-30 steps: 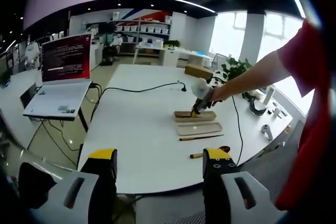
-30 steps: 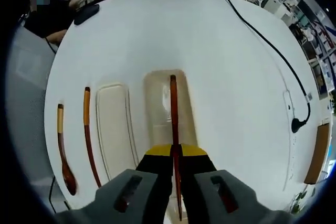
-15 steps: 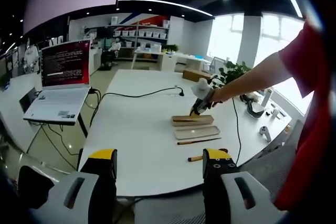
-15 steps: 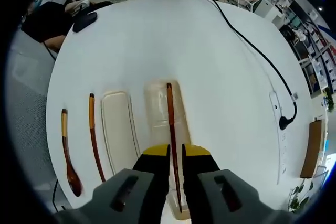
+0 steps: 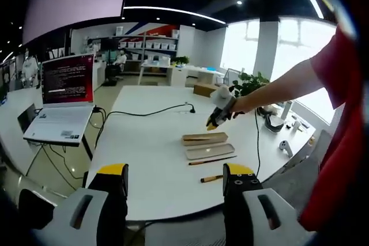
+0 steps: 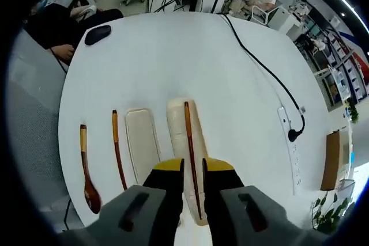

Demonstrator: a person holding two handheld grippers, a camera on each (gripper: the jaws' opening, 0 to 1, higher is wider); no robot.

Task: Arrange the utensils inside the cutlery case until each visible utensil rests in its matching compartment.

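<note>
One chopstick is lying in the cutlery case (image 6: 181, 142); two utensils are waiting outside.

The right gripper (image 6: 193, 168) is hovering open, empty, over that chopstick (image 6: 189, 148); the left gripper (image 5: 174, 180) is idling open; grabbing the second chopstick (image 6: 117, 149) carelessly risks nudging the spoon (image 6: 87, 168) tableward.

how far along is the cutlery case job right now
Done: one dark wooden utensil lies lengthwise in the case base. In hand: nothing; the right claw is open above it, and the left claw is open, away from the table. Left: the second wooden utensil and the spoon lie on the table beside the lid.
</note>
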